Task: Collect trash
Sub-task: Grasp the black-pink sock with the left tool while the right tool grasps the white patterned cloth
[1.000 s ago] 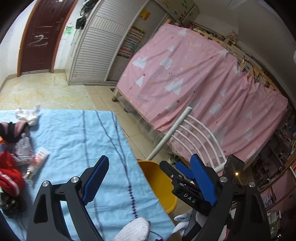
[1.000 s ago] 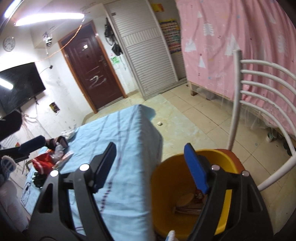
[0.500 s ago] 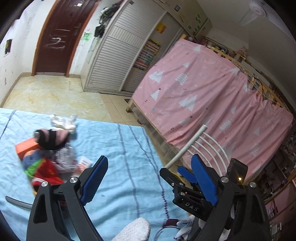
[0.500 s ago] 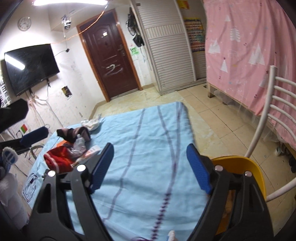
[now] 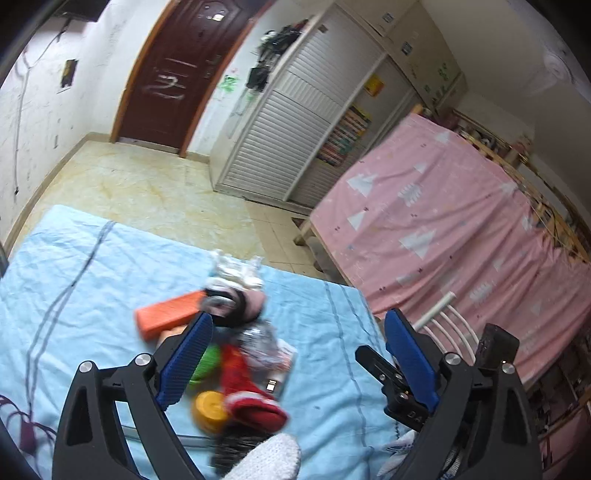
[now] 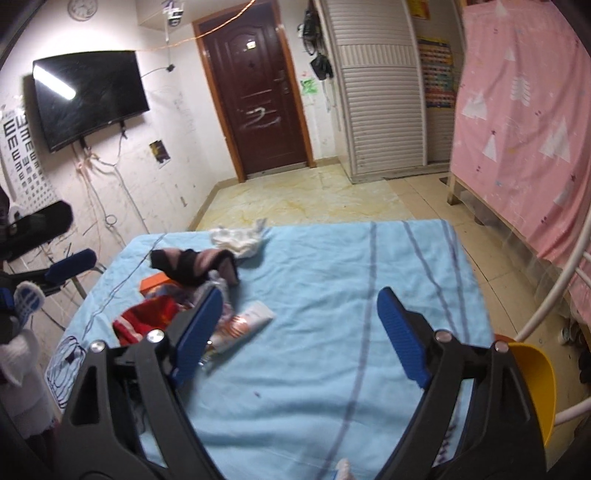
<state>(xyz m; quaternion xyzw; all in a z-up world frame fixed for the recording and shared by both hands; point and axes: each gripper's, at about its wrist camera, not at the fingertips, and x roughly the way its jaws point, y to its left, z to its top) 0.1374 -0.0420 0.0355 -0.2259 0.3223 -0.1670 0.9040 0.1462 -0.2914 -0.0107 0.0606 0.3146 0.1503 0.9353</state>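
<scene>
Trash [image 5: 236,354] lay heaped on the cloth [image 6: 332,280] as I hovered both the left gripper [image 5: 295,354] and right gripper [image 6: 299,332], jaws wide and empty, judging a descent onto one piece came next.

A dark brown door [image 6: 258,92] with white scrawl stands in the far wall, wood-framed. Left of it a black TV [image 6: 88,96] hangs on the scuffed white wall [image 6: 173,122], with loose cables below and an eye chart [image 6: 22,155] at the far left; a clock [image 6: 83,7] sits high up. Right of the door stands a white slatted wardrobe [image 6: 384,110], dark bags hung beside it, and a colourful poster [image 6: 439,77] past it. The floor [image 6: 306,199] is yellowish marbled tile. A pink sheet [image 5: 443,236] with white trees drapes a wooden frame on the right. A white chair [image 6: 554,299] stands near it. A table [image 6: 332,288] wears a light blue striped cloth
</scene>
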